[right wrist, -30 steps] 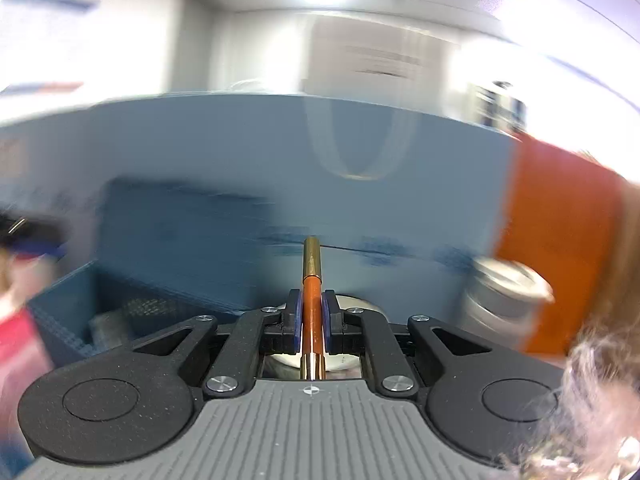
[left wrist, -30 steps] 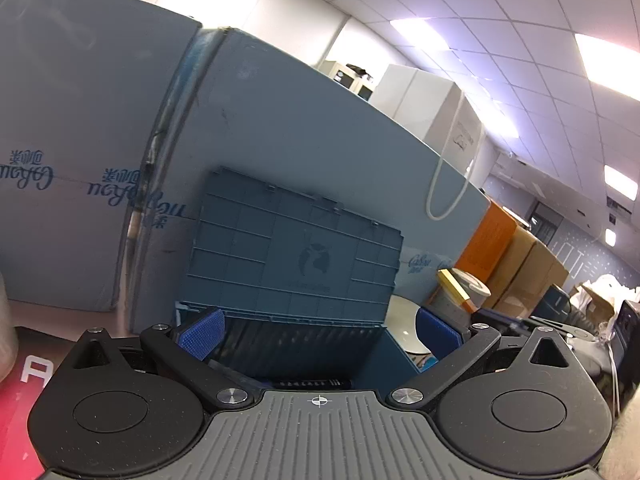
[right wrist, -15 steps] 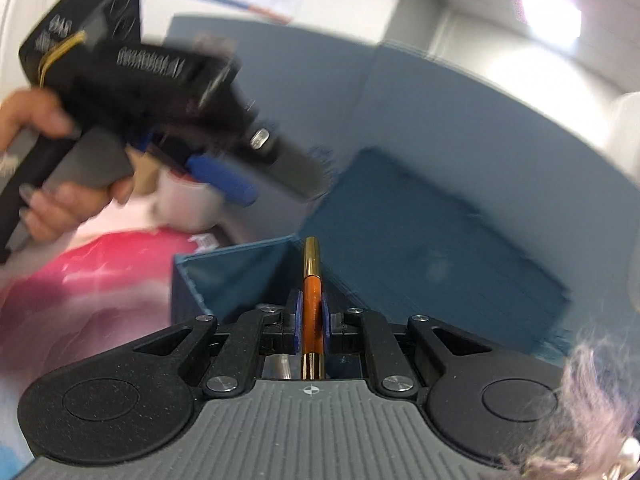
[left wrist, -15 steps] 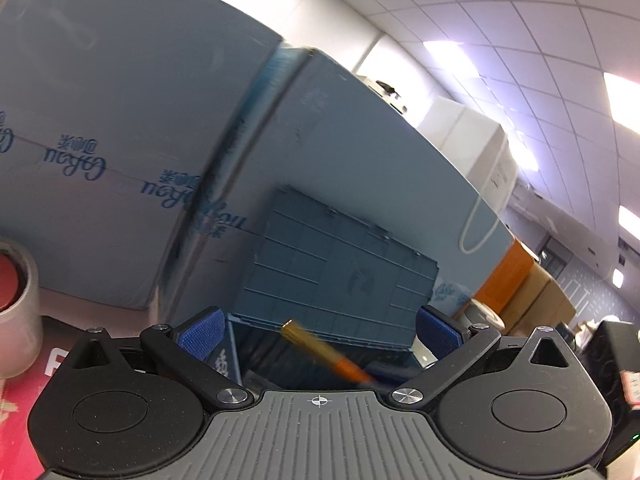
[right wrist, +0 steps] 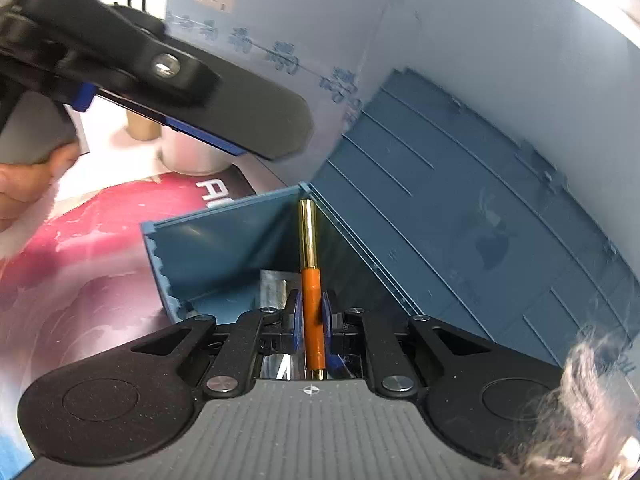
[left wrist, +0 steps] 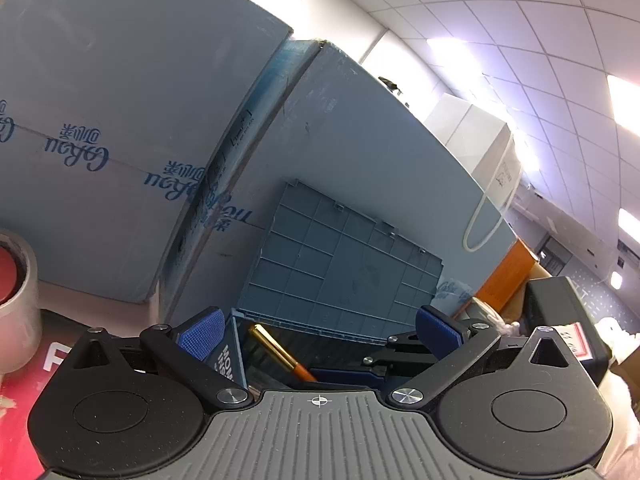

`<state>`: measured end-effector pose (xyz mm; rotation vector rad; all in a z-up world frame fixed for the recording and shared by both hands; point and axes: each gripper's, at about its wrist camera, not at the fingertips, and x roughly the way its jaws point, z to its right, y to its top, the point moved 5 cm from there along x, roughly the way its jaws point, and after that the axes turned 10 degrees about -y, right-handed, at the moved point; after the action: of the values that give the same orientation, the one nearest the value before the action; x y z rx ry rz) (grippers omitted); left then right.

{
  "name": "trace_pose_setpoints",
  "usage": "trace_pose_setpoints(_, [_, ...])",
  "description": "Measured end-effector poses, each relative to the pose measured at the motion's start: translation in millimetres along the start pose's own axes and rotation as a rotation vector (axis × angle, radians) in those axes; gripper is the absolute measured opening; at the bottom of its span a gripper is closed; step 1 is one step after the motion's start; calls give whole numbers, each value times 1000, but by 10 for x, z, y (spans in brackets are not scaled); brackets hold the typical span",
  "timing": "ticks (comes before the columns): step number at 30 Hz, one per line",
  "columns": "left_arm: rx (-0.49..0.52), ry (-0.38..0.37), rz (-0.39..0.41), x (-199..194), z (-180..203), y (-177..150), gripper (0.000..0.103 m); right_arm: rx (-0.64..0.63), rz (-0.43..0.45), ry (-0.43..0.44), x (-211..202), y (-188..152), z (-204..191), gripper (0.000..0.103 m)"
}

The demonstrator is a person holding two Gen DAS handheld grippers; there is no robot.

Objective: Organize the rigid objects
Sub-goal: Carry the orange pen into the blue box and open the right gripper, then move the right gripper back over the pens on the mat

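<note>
My right gripper (right wrist: 310, 314) is shut on an orange pen with a gold cap (right wrist: 309, 276). The pen points down into the open blue plastic box (right wrist: 224, 236), near its back left corner. The box's ribbed lid (right wrist: 480, 220) stands upright against the cartons behind. Something metallic (right wrist: 274, 286) lies inside the box under the pen. My left gripper (left wrist: 318, 332) is open with nothing between its blue pads. It hovers at the box's front left, and in its view the pen's gold end (left wrist: 272, 346) slants over the box with the right gripper's fingers (left wrist: 384, 362) behind it.
Large pale blue cartons (left wrist: 120, 120) wall off the back. A tape roll (left wrist: 16, 304) stands at the left on a red and black mat (right wrist: 80, 248). An orange box (left wrist: 504, 276) and clutter sit to the right. A hand (right wrist: 24, 184) holds the left gripper's handle.
The right gripper has swung left and tipped downward, carrying the pen over the open box. The pen has come into the left wrist view. The left gripper has shifted slightly and rolled.
</note>
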<state>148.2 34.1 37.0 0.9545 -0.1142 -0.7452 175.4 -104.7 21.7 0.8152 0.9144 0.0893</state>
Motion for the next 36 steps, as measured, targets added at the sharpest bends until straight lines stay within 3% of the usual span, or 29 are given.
trace_pose_setpoints(8, [-1,-4,-2,7,5,-6,103,52,-10,-8,-33,-40,79,12])
trace_pose_setpoints(11, [1,-5,0,2,16,-5,103,57,-1,-48,-71,-67,89,21])
trace_pose_setpoints(13, [4,-8,2,-5,31,-5,103,73,18,-52,-143,-77,117,38])
trace_pose_setpoints(17, [12,-19,19,-41,67,13,103,123,99,-45,-375,-99,142,57])
trace_pose_setpoints(19, [19,-16,26,-61,100,22,103,177,179,-87,-529,-125,170,88])
trace_pose_setpoints(20, [26,-17,31,-73,126,29,103,217,234,-111,-619,-161,175,91])
trace_pose_setpoints(24, [74,-37,46,-129,301,33,103,418,395,-138,-986,-373,244,94])
trace_pose_setpoints(29, [164,-71,55,-187,626,-18,103,572,482,-234,-1349,-630,179,97])
trace_pose_setpoints(32, [211,-97,59,-222,812,-62,103,645,565,-250,-1608,-735,105,99])
trace_pose_setpoints(36, [271,-74,53,-292,941,-115,103,768,629,-282,-1755,-818,-9,101])
